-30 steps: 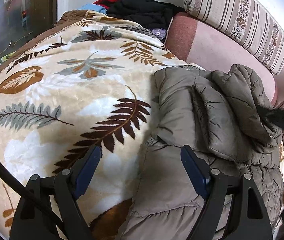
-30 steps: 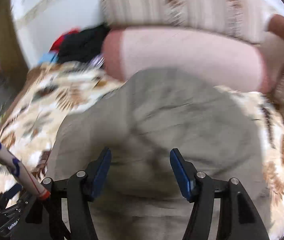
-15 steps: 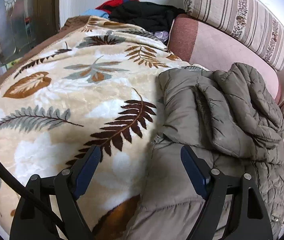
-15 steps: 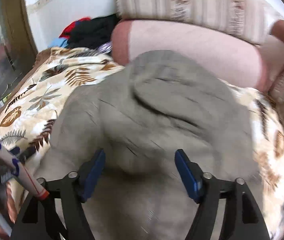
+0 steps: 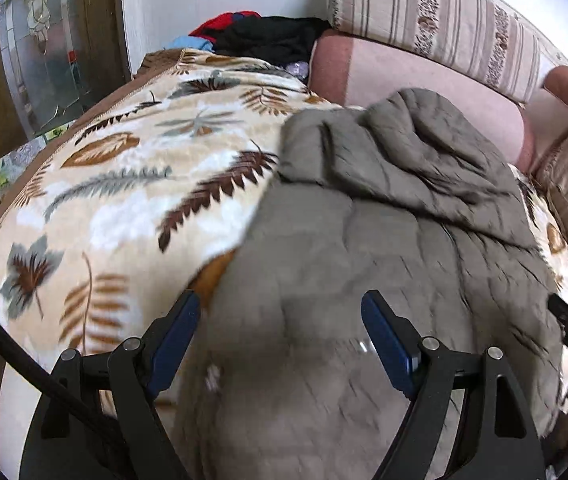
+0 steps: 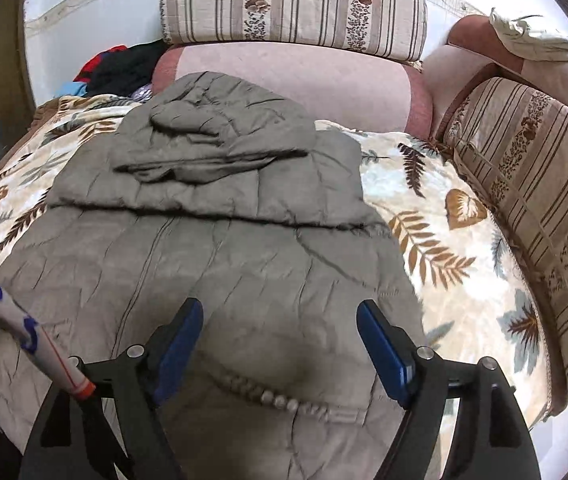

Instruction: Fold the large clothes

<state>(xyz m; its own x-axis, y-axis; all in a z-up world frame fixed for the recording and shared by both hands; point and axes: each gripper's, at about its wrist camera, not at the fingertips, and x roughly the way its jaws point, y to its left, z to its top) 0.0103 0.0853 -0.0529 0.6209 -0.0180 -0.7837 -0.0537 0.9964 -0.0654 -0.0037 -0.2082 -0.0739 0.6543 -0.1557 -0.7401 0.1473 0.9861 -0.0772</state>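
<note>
Left wrist view: the left gripper (image 5: 280,328) has its jaws wide and empty above the grey-green padded jacket (image 5: 383,240), lower right on the leaf-print blanket (image 5: 124,184).
Right wrist view: the right gripper (image 6: 280,336) has just been opening its jaws, nothing between them, above the jacket (image 6: 212,220) at frame centre.

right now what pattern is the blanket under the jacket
Cream blanket with brown and grey leaf prints, clearest in the right wrist view.

Jacket (image 5: 363,280) near hem blurred, cut off

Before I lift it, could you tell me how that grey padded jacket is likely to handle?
The grey padded jacket will probably flop and sag: it lies creased and slack on the leaf-print blanket. Its puffy quilting suggests it is light for its bulk. The folded-over hood may slide open.
</note>
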